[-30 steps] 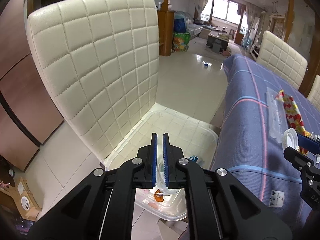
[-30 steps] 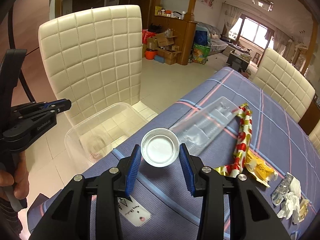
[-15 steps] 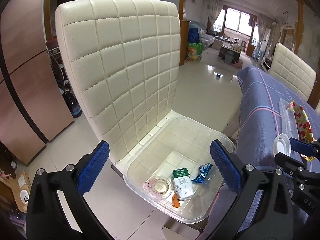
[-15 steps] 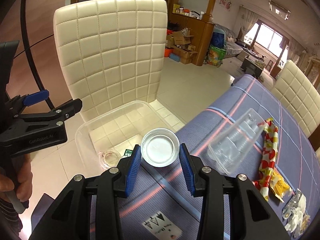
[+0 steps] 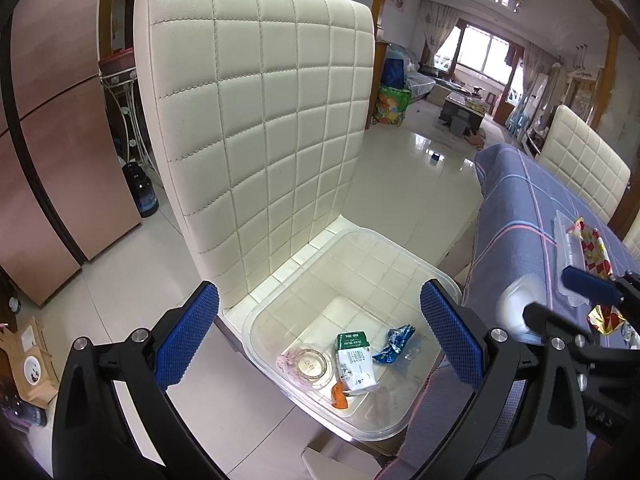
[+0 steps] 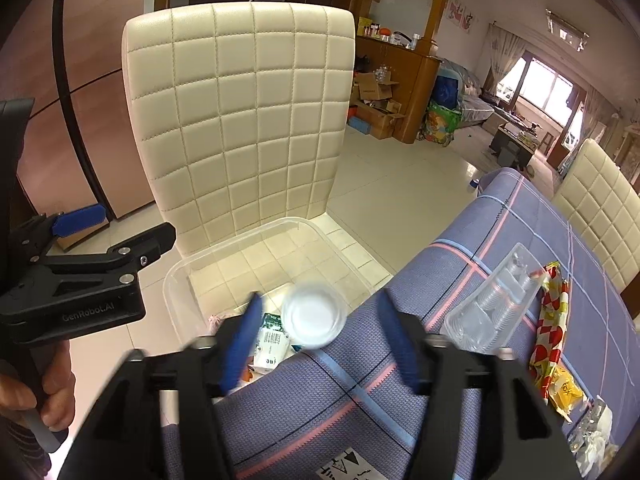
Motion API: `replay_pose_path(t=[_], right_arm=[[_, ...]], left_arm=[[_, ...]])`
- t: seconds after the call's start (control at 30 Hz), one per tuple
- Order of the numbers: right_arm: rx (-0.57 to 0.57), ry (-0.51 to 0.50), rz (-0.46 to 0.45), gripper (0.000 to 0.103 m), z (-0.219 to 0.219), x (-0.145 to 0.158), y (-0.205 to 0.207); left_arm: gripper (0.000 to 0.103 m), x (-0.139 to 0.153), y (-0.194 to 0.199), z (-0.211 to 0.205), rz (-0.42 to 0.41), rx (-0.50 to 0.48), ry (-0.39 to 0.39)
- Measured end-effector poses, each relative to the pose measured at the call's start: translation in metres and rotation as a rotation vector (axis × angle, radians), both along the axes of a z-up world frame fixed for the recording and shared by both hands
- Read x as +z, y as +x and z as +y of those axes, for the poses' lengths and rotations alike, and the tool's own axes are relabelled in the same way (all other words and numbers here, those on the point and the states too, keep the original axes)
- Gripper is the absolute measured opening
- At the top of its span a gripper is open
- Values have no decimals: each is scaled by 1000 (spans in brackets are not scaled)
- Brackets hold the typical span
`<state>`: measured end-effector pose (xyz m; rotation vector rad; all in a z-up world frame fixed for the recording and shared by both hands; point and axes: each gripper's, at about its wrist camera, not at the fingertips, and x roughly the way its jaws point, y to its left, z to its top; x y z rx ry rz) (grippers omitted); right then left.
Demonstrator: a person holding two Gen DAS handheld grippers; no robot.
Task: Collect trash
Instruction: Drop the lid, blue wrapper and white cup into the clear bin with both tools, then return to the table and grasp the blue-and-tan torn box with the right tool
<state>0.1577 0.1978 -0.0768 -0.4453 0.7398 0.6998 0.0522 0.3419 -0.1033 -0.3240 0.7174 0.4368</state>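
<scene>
Right wrist view shows the small white cup (image 6: 314,314) blurred between the spread pads of the right gripper (image 6: 320,338) — neither pad seems to touch it, so I'd say it has just been let go and is on its way down, though the blur keeps me from being sure. It hangs right at the near rim of the clear plastic bin (image 6: 208,258), which sits on the seat of the cream quilted chair (image 6: 240,112) beside the blue-clothed table (image 6: 500,240).

Inside the bin lie a green-and-white carton (image 5: 354,356), a crumpled blue wrapper (image 5: 394,344), a round clear lid (image 5: 310,364) and an orange scrap (image 5: 339,394).

Left gripper (image 5: 316,338) hangs above the bin, jaws wide apart and holding nothing.

Well away from the bin, further along the table, wait a clear plastic tray (image 6: 492,304), a red-and-white checked wrapper (image 6: 550,320), a yellow packet (image 6: 564,390) and some crumpled white scraps (image 6: 592,436). So the step in hand looks like the drop itself — next, either gripper needs to swing back over the table and close on one of those pieces; the tray is nearest the bin.
</scene>
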Motion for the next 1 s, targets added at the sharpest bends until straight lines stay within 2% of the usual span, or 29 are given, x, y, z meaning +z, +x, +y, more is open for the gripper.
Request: replay_pose_path(t=[0.13,0.27,0.43,0.73,1.0], right_arm=[[-21,20,-12,70,-6,4,3],[-41,43,48,70,-15,3,9],[-71,54,49,70,-28,7,8],[-150,104,44,70,-70,23,6],[-248,139,39,70,-126,32,3]], left_arm=[[99,2,-1,-2,-5,-5,-10],[99,6,-1,-9,-6,-21,3],[99,10,-3,-22,-9,-50,1],[99,26,-2,-64,-19,-143,37],[99,43,-1,-113,-34,-242,65]])
